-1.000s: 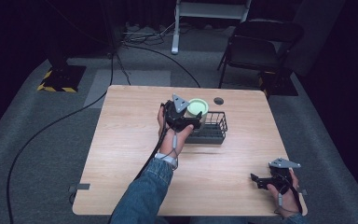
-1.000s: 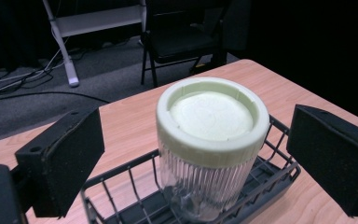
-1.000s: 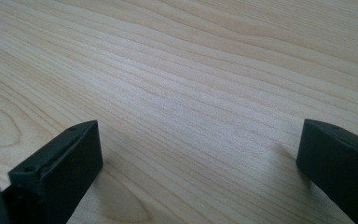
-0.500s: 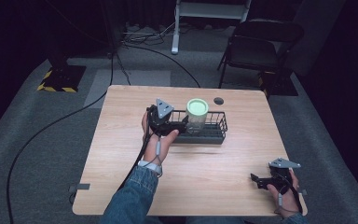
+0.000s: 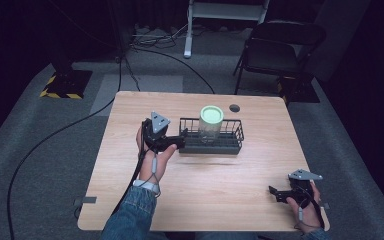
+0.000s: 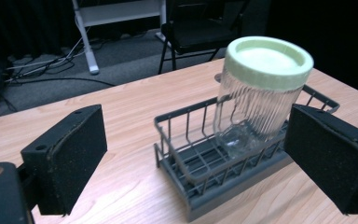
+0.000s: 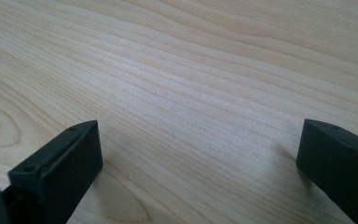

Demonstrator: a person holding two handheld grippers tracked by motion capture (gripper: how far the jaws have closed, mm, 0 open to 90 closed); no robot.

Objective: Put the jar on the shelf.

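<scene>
A clear ribbed jar (image 5: 211,129) with a pale green lid (image 5: 211,115) stands in a dark wire basket (image 5: 230,142) near the middle of the wooden table (image 5: 205,200). My left gripper (image 5: 177,141) sits at the basket's left end, open, with nothing between its pads. In the left gripper view the jar (image 6: 254,116) and the basket (image 6: 186,154) lie ahead, between and beyond the spread jaws of the left gripper (image 6: 200,161). My right gripper (image 5: 276,194) rests near the table's front right corner. In the right gripper view it (image 7: 200,163) is open over bare wood.
A round cable hole (image 5: 234,107) lies behind the basket. A black folding chair (image 5: 280,50) and a white stand leg (image 5: 188,30) are on the floor past the far edge. A cable (image 5: 55,140) runs across the carpet on the left.
My left gripper has drawn back to the left, away from the jar, to the basket's left end. The jar has stayed in the basket. My right gripper has not moved.
</scene>
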